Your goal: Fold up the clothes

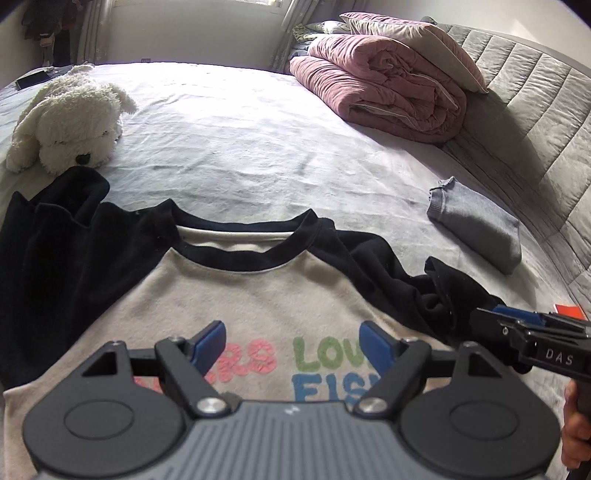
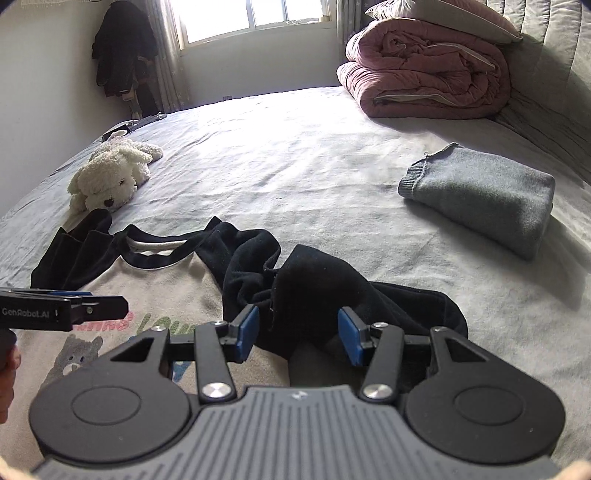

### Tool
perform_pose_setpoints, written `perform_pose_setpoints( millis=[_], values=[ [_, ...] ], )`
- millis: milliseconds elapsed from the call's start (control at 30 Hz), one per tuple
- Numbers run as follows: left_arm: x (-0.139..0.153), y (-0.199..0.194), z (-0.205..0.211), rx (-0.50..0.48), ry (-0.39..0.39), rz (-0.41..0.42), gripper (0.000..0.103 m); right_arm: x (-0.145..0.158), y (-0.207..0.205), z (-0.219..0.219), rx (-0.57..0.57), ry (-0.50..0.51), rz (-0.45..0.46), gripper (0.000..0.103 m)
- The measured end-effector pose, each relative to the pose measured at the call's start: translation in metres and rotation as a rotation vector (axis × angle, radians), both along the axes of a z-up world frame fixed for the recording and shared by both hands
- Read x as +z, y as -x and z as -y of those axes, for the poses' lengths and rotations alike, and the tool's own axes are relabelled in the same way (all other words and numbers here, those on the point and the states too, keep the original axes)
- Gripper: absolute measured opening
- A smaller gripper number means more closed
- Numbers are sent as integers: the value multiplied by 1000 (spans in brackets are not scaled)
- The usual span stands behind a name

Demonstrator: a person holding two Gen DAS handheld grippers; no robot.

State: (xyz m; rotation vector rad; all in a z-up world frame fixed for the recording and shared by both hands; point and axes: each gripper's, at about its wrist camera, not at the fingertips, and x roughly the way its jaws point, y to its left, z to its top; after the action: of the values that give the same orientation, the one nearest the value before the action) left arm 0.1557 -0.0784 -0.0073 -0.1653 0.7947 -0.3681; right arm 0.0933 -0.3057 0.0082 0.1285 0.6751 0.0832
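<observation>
Left gripper [image 1: 293,345] hovers over the shirt's printed chest, fingers spread wide, nothing between them. Right gripper [image 2: 297,334] sits over the bunched black sleeve [image 2: 332,291], fingers spread, gripping nothing.

The shirt [image 1: 221,299] lies face up at the near edge of the bed [image 1: 240,147], cream front with black collar and black sleeves. The body looks fairly flat. The other sleeve [image 1: 55,229] lies rumpled toward the left edge. No fold shows in the body.

Risks, as a judgement: the bunched sleeve is thick, so a pinch may catch 2 layers or more and drag the body out of line. Grabbing only a ridge of cloth could let it slip mid-fold. The 2 grippers sit close over the chest, so they could knock together. The soft sheet may wrinkle under a pull and skew the edges.

Further out, a folded grey garment [image 2: 480,199] lies toward the right edge, well apart. A white plush dog [image 2: 110,177] rests just beyond the left sleeve tip, close enough to get bumped if that sleeve is spread. A rolled pink quilt [image 2: 424,81] with a pillow [image 2: 443,14] on top sits at the far right corner, out of the way.
</observation>
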Motion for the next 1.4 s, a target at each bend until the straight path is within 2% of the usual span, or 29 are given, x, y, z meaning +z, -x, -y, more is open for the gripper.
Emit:
perform_pose_setpoints(
  millis=[200, 267, 333, 400, 433, 467, 500, 567, 633, 800, 967, 1100, 1233, 1400],
  values=[
    [-13, -44, 24, 95, 88, 65, 62, -10, -20, 3, -17, -74, 16, 52],
    [-21, -59, 28, 132, 142, 62, 50, -14, -26, 4, -22, -100, 21, 52],
    [-36, -72, 34, 150, 199, 46, 43, -18, -31, 6, -41, -118, 21, 51],
    [-46, -74, 40, 164, 199, 94, 40, -22, -34, 10, -61, -115, 18, 35],
    [-49, -72, 43, 166, 192, 131, 40, -24, -34, 13, -69, -109, 15, 21],
    [-52, -69, 44, 166, 191, 153, 40, -24, -33, 18, -74, -115, 16, 11],
    [-53, -67, 43, 166, 198, 168, 40, -24, -32, 26, -83, -132, 19, 11],
    [-55, -67, 36, 167, 250, 165, 40, -20, -29, 38, -118, -143, 28, 2],
    [-58, -71, 27, 170, 300, 142, 40, -15, -24, 47, -170, -111, 29, 2],
    [-57, -72, 29, 164, 289, 141, 40, -9, -12, 66, -258, -55, 21, 2],
    [-59, -73, 28, 162, 299, 137, 40, -1, 2, 85, -338, 34, 59, 2],
    [-58, -72, 29, 161, 294, 139, 40, 6, 13, 112, -447, 98, 64, 2],
    [-59, -72, 29, 160, 295, 139, 40, 7, 29, 141, -574, 151, 12, 2],
    [-59, -72, 29, 160, 295, 140, 40, -2, 48, 172, -675, 142, -90, 2]
  ],
)
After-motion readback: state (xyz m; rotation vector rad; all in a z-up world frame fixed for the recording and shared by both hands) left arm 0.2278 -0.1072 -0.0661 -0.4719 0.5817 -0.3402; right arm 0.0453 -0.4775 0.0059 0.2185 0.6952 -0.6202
